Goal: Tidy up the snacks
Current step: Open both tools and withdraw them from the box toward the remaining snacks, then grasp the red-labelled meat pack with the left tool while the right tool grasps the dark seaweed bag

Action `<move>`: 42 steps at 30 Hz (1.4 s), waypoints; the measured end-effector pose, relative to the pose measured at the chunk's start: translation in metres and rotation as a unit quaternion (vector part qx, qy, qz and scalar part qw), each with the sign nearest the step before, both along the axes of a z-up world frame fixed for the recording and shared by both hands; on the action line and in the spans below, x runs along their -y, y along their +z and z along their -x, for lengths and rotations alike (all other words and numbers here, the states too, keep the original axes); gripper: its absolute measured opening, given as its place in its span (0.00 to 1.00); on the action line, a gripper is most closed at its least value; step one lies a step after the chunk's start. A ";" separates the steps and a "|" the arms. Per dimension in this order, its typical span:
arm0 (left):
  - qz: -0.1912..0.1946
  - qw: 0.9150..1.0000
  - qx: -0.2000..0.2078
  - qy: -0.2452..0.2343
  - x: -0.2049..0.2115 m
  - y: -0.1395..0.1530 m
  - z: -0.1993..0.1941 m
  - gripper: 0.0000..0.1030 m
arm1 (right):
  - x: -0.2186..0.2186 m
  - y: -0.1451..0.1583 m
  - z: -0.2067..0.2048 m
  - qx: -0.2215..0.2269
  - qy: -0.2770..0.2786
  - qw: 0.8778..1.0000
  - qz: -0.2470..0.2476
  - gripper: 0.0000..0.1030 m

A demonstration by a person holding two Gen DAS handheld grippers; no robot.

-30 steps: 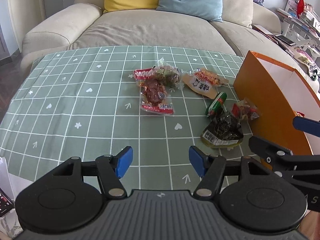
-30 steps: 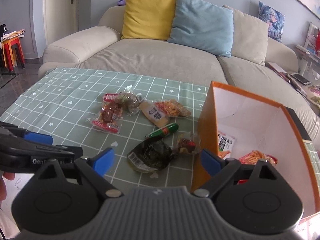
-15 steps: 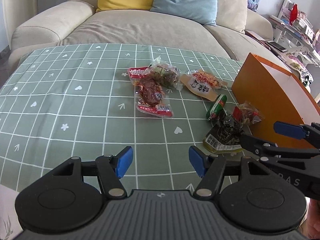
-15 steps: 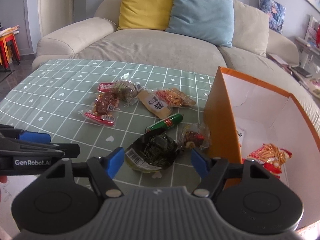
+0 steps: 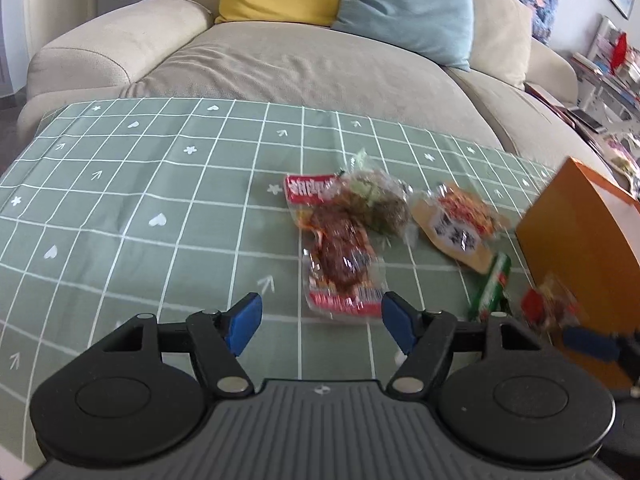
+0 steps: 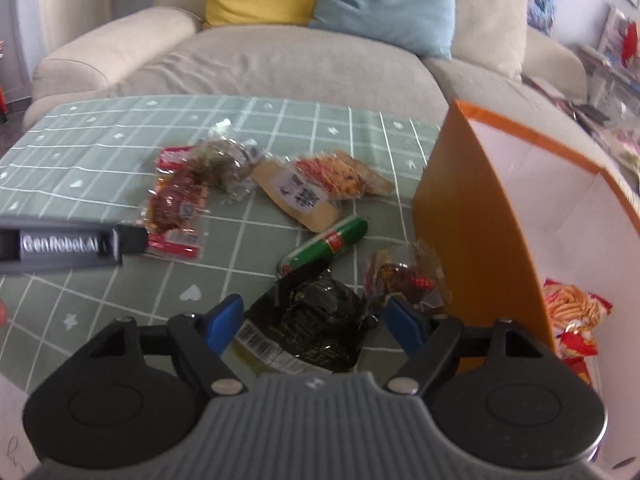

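Several snack packets lie on the green checked tablecloth [image 5: 120, 208]. My left gripper [image 5: 320, 324] hangs low over it, jaws opening, and the near end of a red meat packet [image 5: 340, 268] lies between its blue fingertips [image 5: 244, 322], untouched. My right gripper [image 6: 314, 322] straddles a dark seaweed packet [image 6: 320, 316], its jaws opening and the pads clear of it. A green sausage [image 6: 328, 244], a small red-brown packet [image 6: 404, 276] and a tan packet [image 6: 308, 196] lie beyond. The orange box [image 6: 472, 216] stands to the right with a snack bag [image 6: 572, 312] inside.
A clear packet of greenish food [image 5: 376, 200] overlaps the red one. A beige sofa [image 5: 300, 64] with yellow and blue cushions lies behind the table. The left gripper's finger [image 6: 72, 244] crosses the right wrist view. The orange box [image 5: 576, 248] borders the snacks.
Both grippers have moved forward and down towards the snacks. The red packet now reaches between the left fingertips, and the dark packet sits between the right fingertips, which narrowed.
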State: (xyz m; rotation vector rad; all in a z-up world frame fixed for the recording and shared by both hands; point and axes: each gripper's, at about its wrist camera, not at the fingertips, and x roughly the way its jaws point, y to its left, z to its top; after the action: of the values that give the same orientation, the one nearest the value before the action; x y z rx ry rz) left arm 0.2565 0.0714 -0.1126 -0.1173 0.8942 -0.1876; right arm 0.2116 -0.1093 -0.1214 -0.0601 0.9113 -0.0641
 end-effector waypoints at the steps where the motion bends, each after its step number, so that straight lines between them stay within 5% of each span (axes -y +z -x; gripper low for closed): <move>1: 0.001 1.000 0.002 0.005 0.001 -0.002 -0.007 0.78 | 0.002 -0.003 -0.004 -0.007 -0.004 1.000 -0.009 0.74; 10: -0.012 1.000 -0.013 0.015 0.019 -0.022 -0.053 0.76 | 0.008 -0.019 -0.018 -0.042 -0.022 0.998 -0.044 0.73; 12: -0.025 1.000 -0.009 0.013 0.025 -0.024 -0.056 0.70 | 0.011 -0.022 -0.019 -0.050 -0.026 0.997 -0.054 0.64; 14: -0.025 1.000 -0.005 0.000 0.029 -0.024 -0.057 0.48 | 0.014 -0.024 -0.018 -0.051 -0.028 0.997 -0.058 0.58; 20: 0.001 1.000 -0.011 0.002 0.021 -0.018 -0.047 0.31 | 0.018 -0.021 -0.013 -0.047 -0.019 0.997 -0.055 0.29; 21: 0.002 1.000 -0.018 0.002 0.019 -0.017 -0.042 0.31 | 0.017 -0.020 -0.011 -0.048 -0.017 0.997 -0.056 0.21; 29: 0.009 0.997 -0.071 -0.026 0.004 -0.011 0.015 0.29 | 0.005 -0.017 0.010 -0.057 0.036 0.995 -0.074 0.07; 42: 0.017 0.986 -0.160 -0.053 -0.018 -0.003 0.092 0.29 | 0.003 -0.013 0.054 -0.071 0.085 0.992 -0.068 0.09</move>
State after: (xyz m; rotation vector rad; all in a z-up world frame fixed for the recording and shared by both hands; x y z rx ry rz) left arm 0.1641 0.0896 -0.1152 -0.1343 1.2185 -0.2890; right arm 0.1572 -0.1127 -0.1347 -0.0157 1.0473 0.1629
